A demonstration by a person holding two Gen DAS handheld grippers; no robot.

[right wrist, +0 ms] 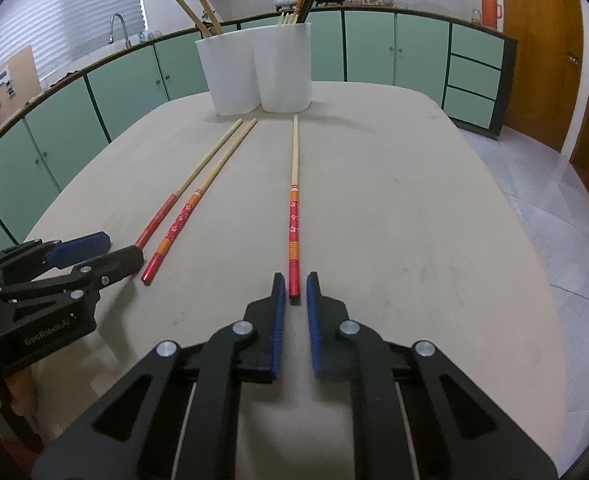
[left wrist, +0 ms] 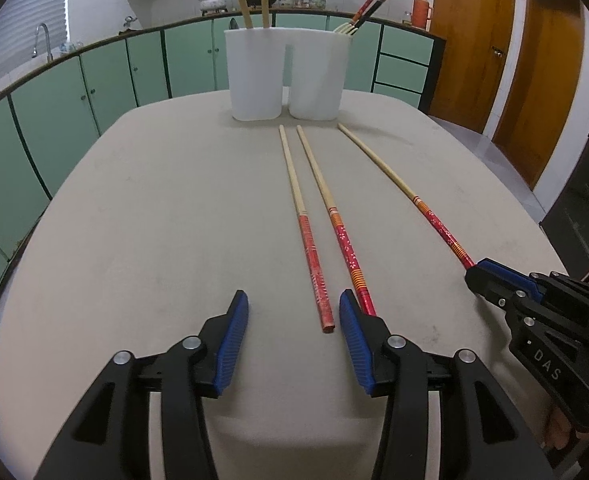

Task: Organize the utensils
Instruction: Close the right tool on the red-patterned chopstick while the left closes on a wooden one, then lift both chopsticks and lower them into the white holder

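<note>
Right wrist view: right tool gapes narrowly around one chopstick's end; left tool wide open; white holder stands beyond on table.

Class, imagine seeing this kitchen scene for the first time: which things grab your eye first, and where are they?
Three long red-handled wooden chopsticks lie on the beige table, tips toward the white two-compartment plastic holder at its far end. The right gripper straddles the end of the rightmost chopstick; the left gripper is open beside the others.

Green cabinets, a faucet, an orange thermos and wooden doors.
</note>
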